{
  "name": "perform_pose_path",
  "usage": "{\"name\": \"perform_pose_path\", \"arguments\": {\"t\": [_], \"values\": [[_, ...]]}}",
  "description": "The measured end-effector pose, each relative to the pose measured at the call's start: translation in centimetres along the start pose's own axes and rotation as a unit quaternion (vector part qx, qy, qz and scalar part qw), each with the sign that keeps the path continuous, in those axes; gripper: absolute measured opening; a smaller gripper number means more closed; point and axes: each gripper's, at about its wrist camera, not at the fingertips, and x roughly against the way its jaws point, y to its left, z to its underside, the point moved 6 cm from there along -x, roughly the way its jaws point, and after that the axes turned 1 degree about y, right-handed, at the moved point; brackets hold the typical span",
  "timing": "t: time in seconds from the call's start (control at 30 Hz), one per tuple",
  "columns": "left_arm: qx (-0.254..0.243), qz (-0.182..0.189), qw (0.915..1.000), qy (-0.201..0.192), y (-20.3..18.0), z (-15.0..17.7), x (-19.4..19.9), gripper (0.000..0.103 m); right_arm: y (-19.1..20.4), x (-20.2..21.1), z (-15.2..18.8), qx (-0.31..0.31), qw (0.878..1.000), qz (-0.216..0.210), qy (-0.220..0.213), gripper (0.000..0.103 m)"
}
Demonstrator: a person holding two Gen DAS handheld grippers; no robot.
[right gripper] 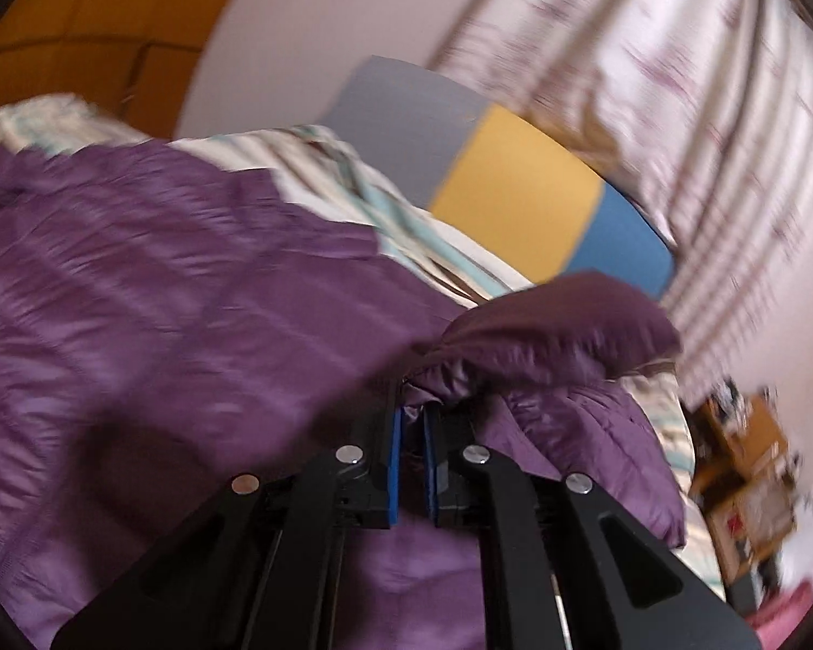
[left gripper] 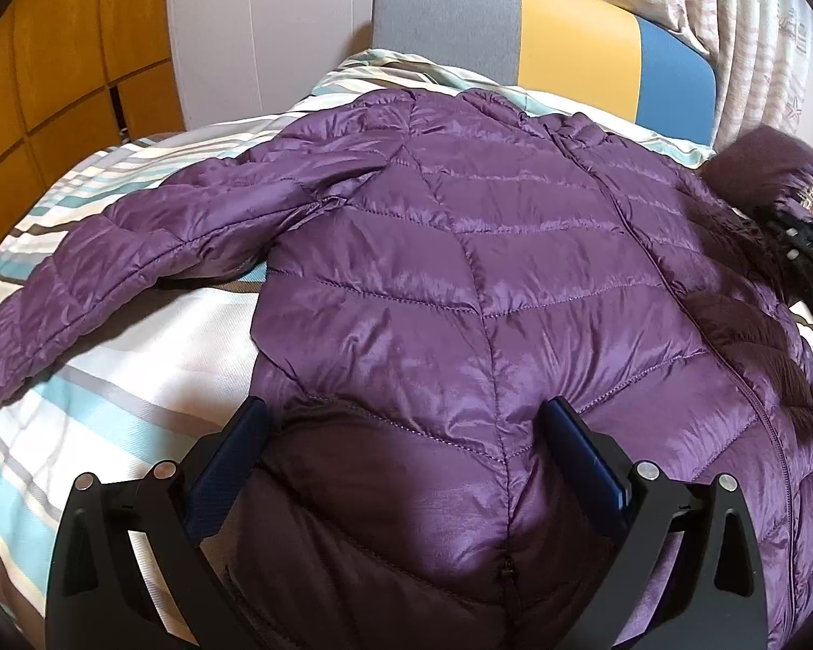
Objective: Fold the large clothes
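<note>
One purple puffer jacket [left gripper: 460,249] lies spread front-up across the bed [left gripper: 108,390], zip running down its right half, one sleeve [left gripper: 81,271] stretched out flat toward the left. I judge it light and very soft, all quilted filling, with a shiny shell that will slide on itself and puff back up after pressing. Best holds look like the cuffs, the hem corners and the shoulder seams, where the fabric bunches thin enough to pinch.

My right hand-held gripper [right gripper: 412,422] is clamped on the other sleeve [right gripper: 542,336], the blue pads nearly together with the cloth gathered between them; that view is smeared with blur. My left hand-held gripper [left gripper: 406,422] hangs over the hem with its jaws wide apart, gripping nothing.

Under the jacket is a striped bedsheet. Behind it stands a grey, yellow and blue headboard [left gripper: 542,38], with curtains [left gripper: 731,11] beside.
</note>
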Motion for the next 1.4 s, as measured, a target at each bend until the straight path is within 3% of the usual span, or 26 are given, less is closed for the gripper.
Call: {"name": "perform_pose_path", "arguments": {"t": [0.17,0.27,0.37,0.43,0.5,0.53,0.57,0.6,0.73,0.87,0.93,0.97,1.0,1.1,1.23,1.33,1.4], "values": [[0.005,0.006,1.0000,0.001,0.1,0.1,-0.1,0.100,6.6,0.2,-1.0,0.085,0.996,-0.014,-0.023,0.006],[0.010,0.009,0.9999,0.003,0.2,-0.1,0.0,0.100,9.5,-0.1,-0.3,0.143,0.988,-0.043,-0.034,0.007],[0.031,0.004,0.9995,-0.002,0.7,-0.9,0.9,0.100,11.7,-0.3,0.2,0.197,0.978,-0.054,-0.044,0.011],[0.062,0.019,0.9976,-0.026,1.0,-2.3,2.3,0.100,11.9,-0.5,0.3,0.207,0.976,-0.045,-0.048,0.011],[0.088,0.041,0.9941,-0.048,1.0,-3.9,3.4,0.100,11.7,-0.8,0.2,0.202,0.977,-0.046,-0.052,0.019],[0.096,0.050,0.9924,-0.057,0.8,-5.0,3.7,0.100,11.3,-0.6,-0.1,0.196,0.978,-0.051,-0.056,0.034],[0.096,0.053,0.9923,-0.058,0.5,-5.9,3.8,0.100,10.7,-0.1,-0.3,0.187,0.979,-0.049,-0.063,0.054],[0.093,0.053,0.9927,-0.055,0.1,-6.7,3.6,0.100,9.9,0.5,-0.7,0.171,0.981,-0.053,-0.074,0.062],[0.084,0.070,0.9933,-0.039,-2.7,-9.4,1.9,0.100,5.3,2.9,-1.6,0.105,0.989,-0.046,-0.090,0.064],[0.035,0.081,0.9961,0.007,-7.0,-9.5,-1.4,0.100,-0.8,2.0,0.2,-0.017,0.999,-0.029,-0.042,0.064],[-0.008,0.051,0.9982,0.029,-8.8,-9.0,-3.6,0.097,-3.4,0.9,2.0,-0.085,0.996,-0.012,-0.006,0.064],[-0.019,0.033,0.9988,0.030,-9.0,-8.7,-4.2,0.087,-4.6,0.2,3.0,-0.117,0.993,-0.003,0.015,0.064],[-0.027,0.019,0.9990,0.031,-9.1,-8.6,-4.9,0.084,-5.7,-0.4,3.9,-0.146,0.989,0.000,0.032,0.064],[-0.015,-0.006,0.9996,0.022,-7.5,-8.7,-6.6,0.083,-8.7,-0.6,5.9,-0.212,0.975,-0.011,0.062,0.063],[0.021,-0.004,0.9996,0.017,-5.4,-9.1,-7.0,0.083,-12.4,-0.9,6.5,-0.288,0.954,-0.020,0.078,0.054],[0.019,0.002,0.9997,0.013,-5.6,-8.6,-7.2,0.084,-14.4,-3.1,5.4,-0.347,0.934,-0.035,0.081,0.044],[0.017,0.003,0.9998,0.012,-5.9,-8.5,-7.3,0.085,-15.3,-4.9,4.9,-0.357,0.929,-0.040,0.086,0.039]]}}
